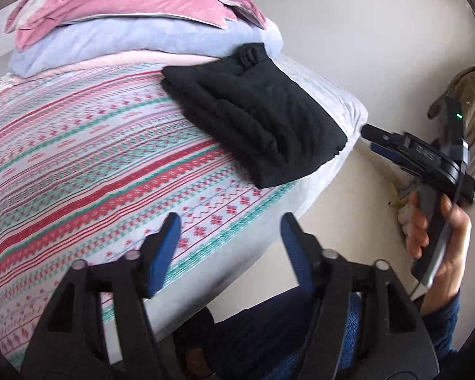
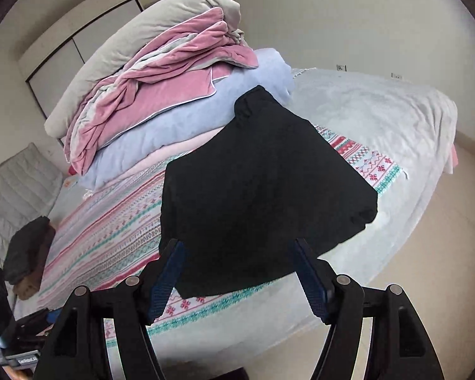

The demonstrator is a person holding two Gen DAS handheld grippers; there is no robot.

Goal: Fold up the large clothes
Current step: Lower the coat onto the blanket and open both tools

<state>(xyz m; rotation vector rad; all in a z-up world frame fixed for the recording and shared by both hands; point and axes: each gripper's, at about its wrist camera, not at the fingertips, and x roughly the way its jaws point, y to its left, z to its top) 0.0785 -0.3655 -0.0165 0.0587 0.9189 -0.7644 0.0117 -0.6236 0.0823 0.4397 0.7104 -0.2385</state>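
Note:
A black garment (image 1: pixel 253 117) lies folded into a thick rectangle on the patterned blanket (image 1: pixel 79 164), near the bed's corner. My left gripper (image 1: pixel 229 224) hovers open over the blanket's near edge, short of the garment, with nothing between its blue pads. A hand holds my right gripper (image 1: pixel 372 141) off the bed's corner, its tips pointing toward the garment. In the right wrist view the folded garment (image 2: pixel 262 190) fills the middle. There the right gripper (image 2: pixel 237 248) stands open just in front of it, and its pads touch nothing.
Folded bedding is stacked at the head of the bed: a pink quilt (image 2: pixel 161 95) over a light blue blanket (image 2: pixel 186 123). A dark clothes pile (image 2: pixel 28 247) sits at the bed's far left edge. Pale floor (image 1: pixel 348 190) borders the bed; an olive bag (image 1: pixel 471 95) stands there.

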